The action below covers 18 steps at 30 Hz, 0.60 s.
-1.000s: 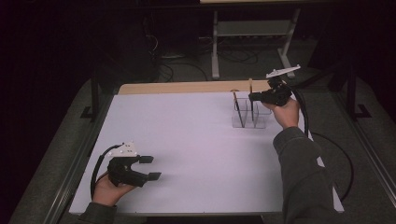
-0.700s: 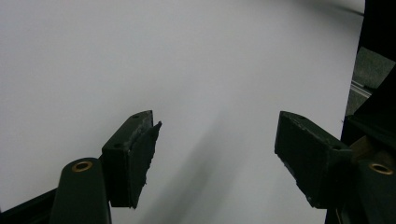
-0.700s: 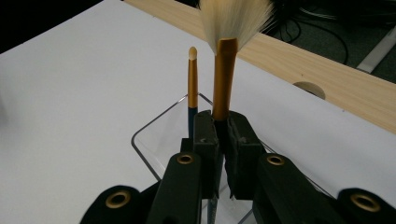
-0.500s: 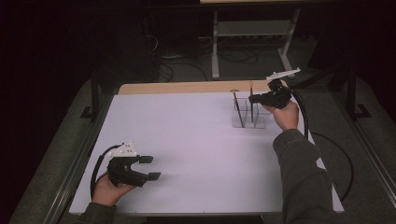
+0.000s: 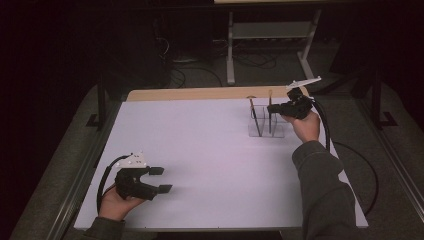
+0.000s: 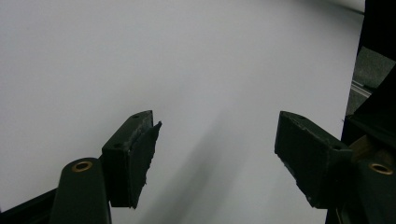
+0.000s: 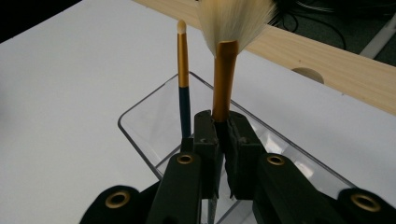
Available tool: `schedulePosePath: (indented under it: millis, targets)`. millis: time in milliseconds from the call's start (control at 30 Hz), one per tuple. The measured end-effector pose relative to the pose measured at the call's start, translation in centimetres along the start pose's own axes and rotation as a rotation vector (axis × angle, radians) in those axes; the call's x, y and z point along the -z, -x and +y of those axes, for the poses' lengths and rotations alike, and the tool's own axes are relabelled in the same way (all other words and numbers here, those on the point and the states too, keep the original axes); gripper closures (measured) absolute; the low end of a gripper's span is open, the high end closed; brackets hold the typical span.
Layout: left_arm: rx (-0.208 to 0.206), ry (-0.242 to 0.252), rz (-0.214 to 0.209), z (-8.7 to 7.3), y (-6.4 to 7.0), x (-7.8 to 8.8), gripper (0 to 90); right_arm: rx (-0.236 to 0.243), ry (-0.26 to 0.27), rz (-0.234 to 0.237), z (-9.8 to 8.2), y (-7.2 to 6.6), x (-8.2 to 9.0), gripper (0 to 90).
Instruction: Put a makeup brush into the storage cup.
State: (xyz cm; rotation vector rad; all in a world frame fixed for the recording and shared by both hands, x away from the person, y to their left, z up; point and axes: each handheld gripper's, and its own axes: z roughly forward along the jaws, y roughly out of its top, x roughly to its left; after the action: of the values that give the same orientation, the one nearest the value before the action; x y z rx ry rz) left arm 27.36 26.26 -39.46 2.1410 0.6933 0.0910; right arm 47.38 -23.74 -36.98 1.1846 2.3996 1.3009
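Change vs a sec ago: none we see. Right tool [image 7: 223,140] stays clenched on big brush [image 7: 224,88] in clear holder [image 7: 140,116], far right; left tool [image 6: 215,154] released, near left on surface [image 5: 200,145].

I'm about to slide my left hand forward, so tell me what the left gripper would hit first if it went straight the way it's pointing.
Probably nothing. The left gripper, jaws open, points across the bare white table, and the path looks free as far as its own view shows. Depth is hard to judge; the clear holder sits well off that line.
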Motion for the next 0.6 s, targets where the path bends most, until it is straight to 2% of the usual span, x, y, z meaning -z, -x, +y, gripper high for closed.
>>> schedulePosePath:
  millis: [100, 233, 333, 600]
  targets:
    - [-0.005, 0.002, 0.003, 0.02, -0.05, 0.08, 28.3, -0.014, -0.001, -0.002, -0.20, 0.04, 0.04, 82.9]
    - [0.000, 0.001, 0.001, 0.00, -0.04, 0.02, 28.3, -0.009, -0.010, -0.013, -0.35, 0.16, -0.04, 81.5]
    - [0.001, 0.002, 0.000, 0.01, -0.02, 0.00, 28.3, -0.015, -0.010, -0.022, -0.38, 0.20, -0.08, 75.1]
    - [-0.003, -0.002, 0.003, 0.00, -0.04, -0.03, 28.3, -0.022, -0.020, -0.023, -0.57, -0.05, -0.02, 74.1]
